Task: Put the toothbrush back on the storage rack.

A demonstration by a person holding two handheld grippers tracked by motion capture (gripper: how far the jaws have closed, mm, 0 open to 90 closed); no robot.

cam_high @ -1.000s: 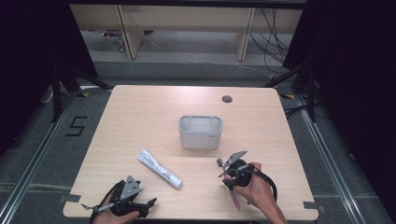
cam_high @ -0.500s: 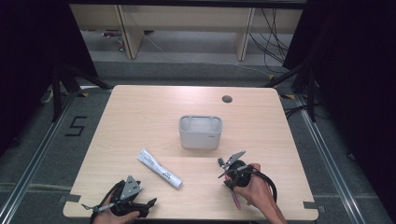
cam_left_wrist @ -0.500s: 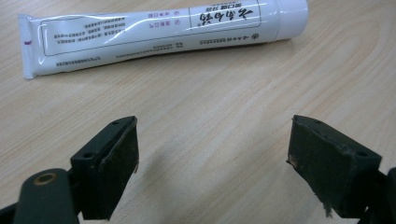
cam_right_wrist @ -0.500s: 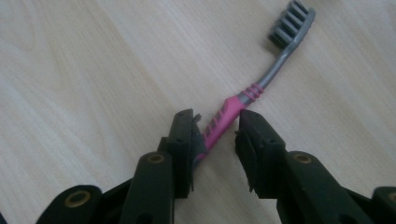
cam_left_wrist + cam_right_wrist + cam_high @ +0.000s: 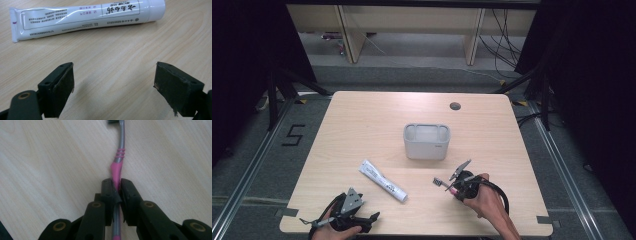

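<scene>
You are working in a dark-curtained bay with pale shelving at the back and a grey floor. The wooden table [image 5: 362,125] is mostly bare. A grey holder [image 5: 426,141] with open compartments stands upright near its middle.

Nearer you, left of centre, a white toothpaste tube [image 5: 383,180] lies flat on a diagonal, with its cap end toward you and to the right. Your left gripper [image 5: 374,217] rests at the near edge just short of that cap end. Its jaws stand wide apart with nothing between them, and in the left gripper view the tube [image 5: 85,17] lies crosswise beyond them.

Your right gripper [image 5: 451,186] is clamped on a toothbrush [image 5: 443,183], and in the right gripper view the jaws pinch its pink grip [image 5: 116,171]. The brush's long axis runs straight out from the jaws, head leading to the left, low over the table. The holder lies beyond it and slightly left, so this hand is the nearer one. I judge you will need to tip the brush upright to drop it in.
</scene>
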